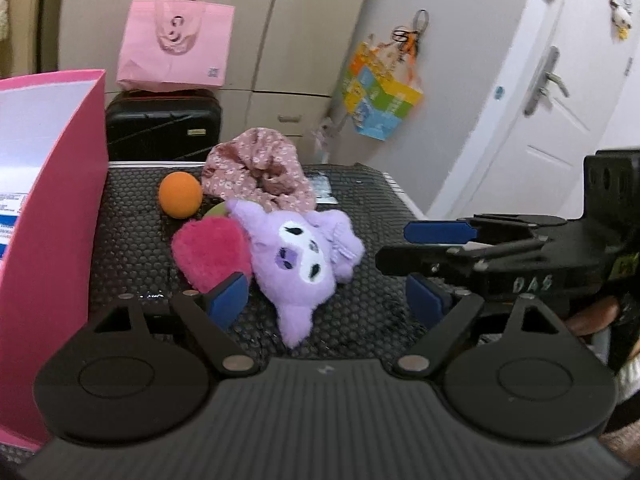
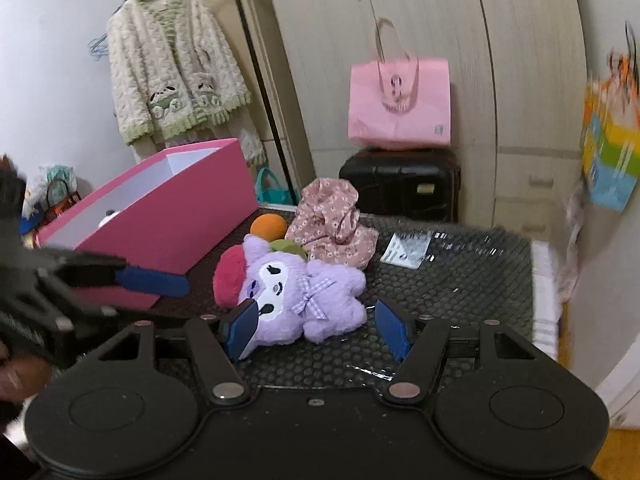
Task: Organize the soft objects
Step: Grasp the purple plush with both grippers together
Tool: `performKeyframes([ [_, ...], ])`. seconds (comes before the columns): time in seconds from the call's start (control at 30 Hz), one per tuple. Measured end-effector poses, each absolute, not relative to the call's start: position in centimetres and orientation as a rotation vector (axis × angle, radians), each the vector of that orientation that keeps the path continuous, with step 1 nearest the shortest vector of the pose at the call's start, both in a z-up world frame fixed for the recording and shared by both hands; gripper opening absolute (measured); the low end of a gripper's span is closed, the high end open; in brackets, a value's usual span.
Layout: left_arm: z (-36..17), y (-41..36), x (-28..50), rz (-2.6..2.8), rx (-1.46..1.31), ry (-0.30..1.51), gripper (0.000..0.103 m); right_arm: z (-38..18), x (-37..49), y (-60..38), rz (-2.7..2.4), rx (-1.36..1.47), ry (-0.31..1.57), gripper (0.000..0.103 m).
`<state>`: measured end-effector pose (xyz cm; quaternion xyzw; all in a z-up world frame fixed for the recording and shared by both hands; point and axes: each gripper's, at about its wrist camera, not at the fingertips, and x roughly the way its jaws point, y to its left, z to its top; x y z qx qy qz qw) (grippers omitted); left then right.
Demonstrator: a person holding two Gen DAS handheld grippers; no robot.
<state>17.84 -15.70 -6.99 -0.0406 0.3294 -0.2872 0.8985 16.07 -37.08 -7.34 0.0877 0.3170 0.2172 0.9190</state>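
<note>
Risk imo: both tongs, left and right, are spread w/ nothing held, flanking the purple plush on the worktop beside the pink box. They could collide or drag the red fluffy thing along.

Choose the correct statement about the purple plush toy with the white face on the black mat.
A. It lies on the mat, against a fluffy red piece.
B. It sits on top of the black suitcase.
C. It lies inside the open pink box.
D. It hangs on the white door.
A: the purple plush toy lies on the black mat, its head against the fluffy red piece, outside the open pink box.
</note>
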Motion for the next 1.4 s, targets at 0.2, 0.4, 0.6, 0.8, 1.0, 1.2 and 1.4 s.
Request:
performKeyframes([
  [0.2,-8.8,-16.4,18.7,-0.575,-0.105,0.69,0.083,-8.9,19.1,-38.2,0.468,0.374,0.753,0.07],
  [0.4,-9.9,-16.7,18.9,-0.55,-0.114,0.668,0.076,-10.2,20.7,-38.0,0.49,0.408,0.796,0.07],
  [0.6,-10.6,-16.7,19.4,-0.556,-0.11,0.652,0.061,-10.5,20.4,-37.2,0.548,0.335,0.732,0.066],
  [0.8,-11.0,-16.2,19.6,-0.56,-0.13,0.642,0.055,-11.5,20.7,-37.6,0.525,0.31,0.754,0.048],
  [1.0,-11.5,-16.0,19.7,-0.546,-0.164,0.66,0.055,-12.0,20.6,-38.2,0.527,0.349,0.742,0.047],
  [1.2,-11.5,-16.9,19.0,-0.544,-0.091,0.655,0.037,-11.7,19.6,-37.1,0.504,0.231,0.715,0.035],
  [1.4,-11.0,-16.9,18.5,-0.563,-0.089,0.668,0.033,-11.7,18.3,-37.2,0.532,0.298,0.724,0.011],
])
